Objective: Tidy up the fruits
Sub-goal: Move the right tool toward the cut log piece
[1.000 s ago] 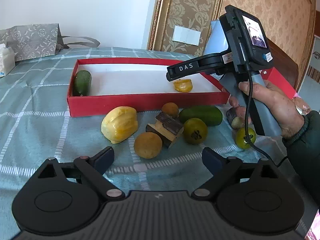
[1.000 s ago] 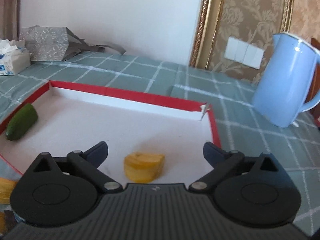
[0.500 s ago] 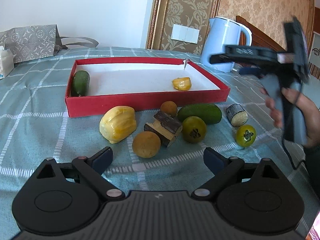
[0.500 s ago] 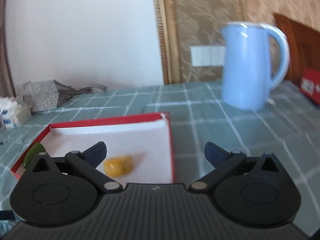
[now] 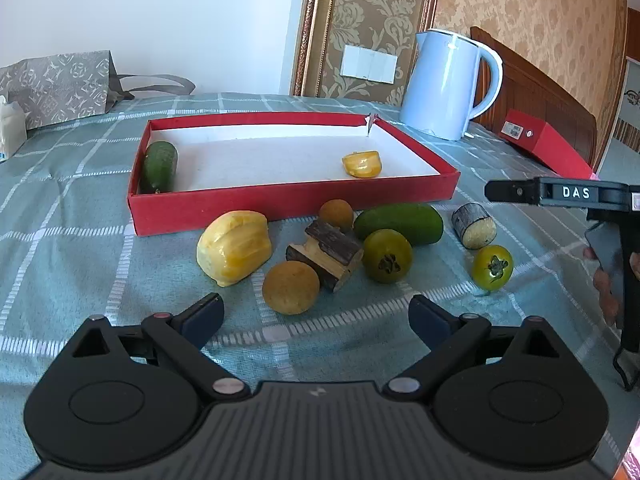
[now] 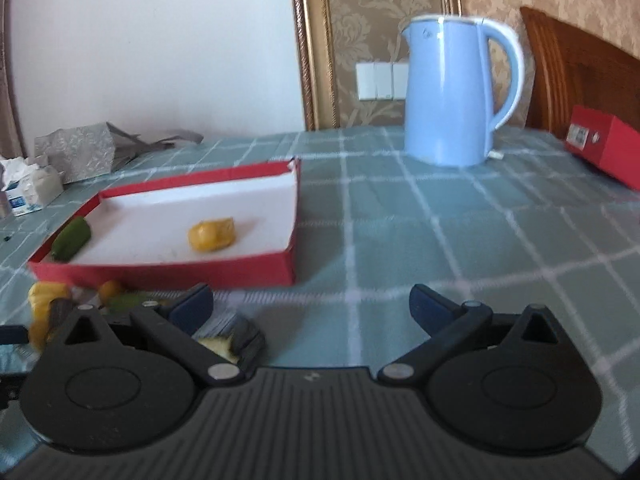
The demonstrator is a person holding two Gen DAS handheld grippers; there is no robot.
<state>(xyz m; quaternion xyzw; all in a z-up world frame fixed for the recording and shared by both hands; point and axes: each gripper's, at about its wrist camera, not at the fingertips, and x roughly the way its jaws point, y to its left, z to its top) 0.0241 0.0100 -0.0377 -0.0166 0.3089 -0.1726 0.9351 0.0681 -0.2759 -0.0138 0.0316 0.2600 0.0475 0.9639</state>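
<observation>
The left gripper (image 5: 316, 316), low in the frame, has its jaws spread wide and empty above the checked tablecloth (image 5: 80, 264); the right gripper (image 6: 310, 306) is likewise spread and empty. At frame centre, the red tray (image 5: 288, 202) contains a green cucumber (image 5: 160, 166) at its left end and a yellow piece (image 5: 362, 164) at its right. The remaining fruits lie below the tray's front wall: a yellow fruit (image 5: 234, 252), two round brown fruits (image 5: 290, 287), a second cucumber (image 5: 398, 224) and two green tomatoes (image 5: 387, 255).

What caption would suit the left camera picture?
Open left gripper facing loose fruits before a red tray that holds two pieces.
</observation>
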